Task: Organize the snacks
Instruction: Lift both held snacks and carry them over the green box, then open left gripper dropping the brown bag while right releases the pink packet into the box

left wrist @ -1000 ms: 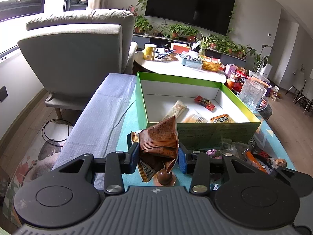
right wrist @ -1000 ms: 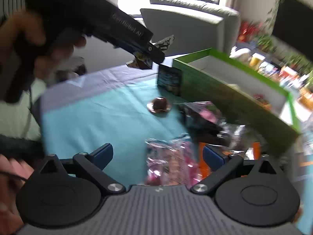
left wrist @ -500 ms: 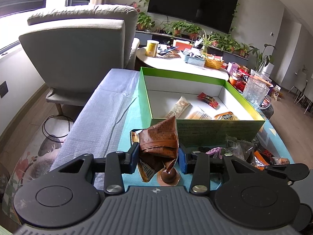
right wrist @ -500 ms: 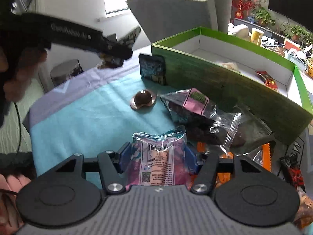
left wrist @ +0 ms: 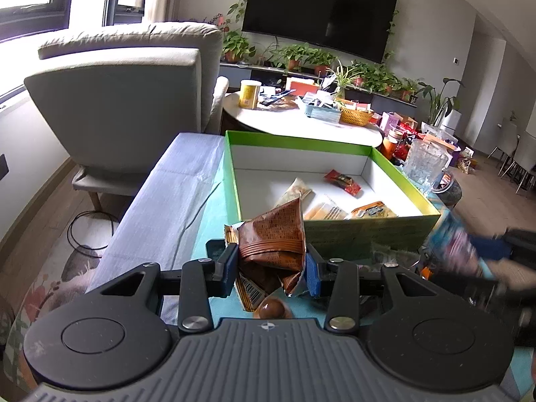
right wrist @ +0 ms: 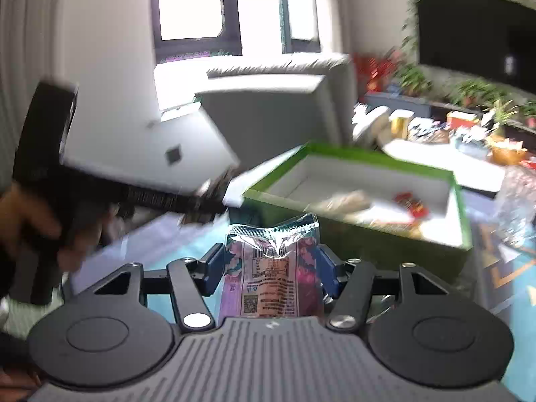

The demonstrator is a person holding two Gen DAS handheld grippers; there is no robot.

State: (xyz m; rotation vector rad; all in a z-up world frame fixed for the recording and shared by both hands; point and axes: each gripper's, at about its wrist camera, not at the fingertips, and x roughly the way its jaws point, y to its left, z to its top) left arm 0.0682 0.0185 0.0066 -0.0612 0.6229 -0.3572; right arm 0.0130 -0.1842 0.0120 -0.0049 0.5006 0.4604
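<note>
Both grippers clamp packets short of the green box (left wrist: 368, 234): left gripper (left wrist: 272, 265) on a brown packet (left wrist: 273, 234), right gripper (right wrist: 269, 268) on a pink packet (right wrist: 272, 268), box ahead of each.

Low table (left wrist: 187, 181) draped in grey-lilac cloth, teal cover (left wrist: 214, 207) over that. On the teal: open green box (left wrist: 368, 231), round chocolate sweet (left wrist: 272, 309), loose wrapped snacks (left wrist: 385, 258) against the box's near wall.

The rectangular cardboard box (left wrist: 338, 234) is green outside, white inside. A crinkled foil snack packet (left wrist: 273, 234) is brown with orange stripes; another foil pouch (right wrist: 273, 268) is silver, pink-purple.
</note>
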